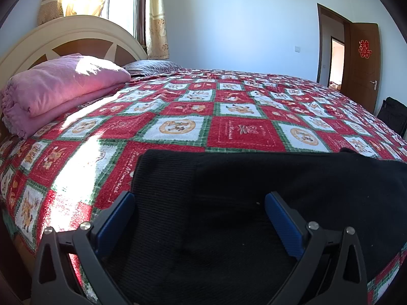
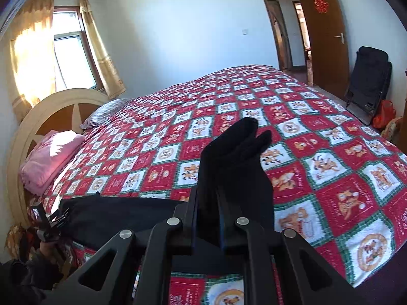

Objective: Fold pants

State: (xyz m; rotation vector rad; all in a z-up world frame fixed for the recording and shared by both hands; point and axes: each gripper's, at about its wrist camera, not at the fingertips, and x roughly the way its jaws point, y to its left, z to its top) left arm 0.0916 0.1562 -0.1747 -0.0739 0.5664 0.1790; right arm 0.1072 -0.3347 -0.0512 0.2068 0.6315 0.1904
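Black knit pants (image 1: 254, 185) lie on the near edge of the bed, ribbed waistband toward the left. My left gripper (image 1: 199, 203) is open, its blue pads (image 1: 282, 223) straddling the waistband end just above the cloth. My right gripper (image 2: 208, 193) is shut on the pants' leg end (image 2: 236, 157) and holds it lifted above the bed, cloth sticking up past the fingers. The rest of the pants (image 2: 114, 216) trails left to the left gripper (image 2: 48, 221), seen at the left edge of the right wrist view.
The bed has a red, white and green checked cover (image 1: 244, 117). A folded pink blanket (image 1: 58, 89) and a striped pillow (image 2: 106, 111) lie by the headboard (image 1: 76, 35). A black folding chair (image 2: 368, 86) and an open door (image 2: 323, 33) stand to the right.
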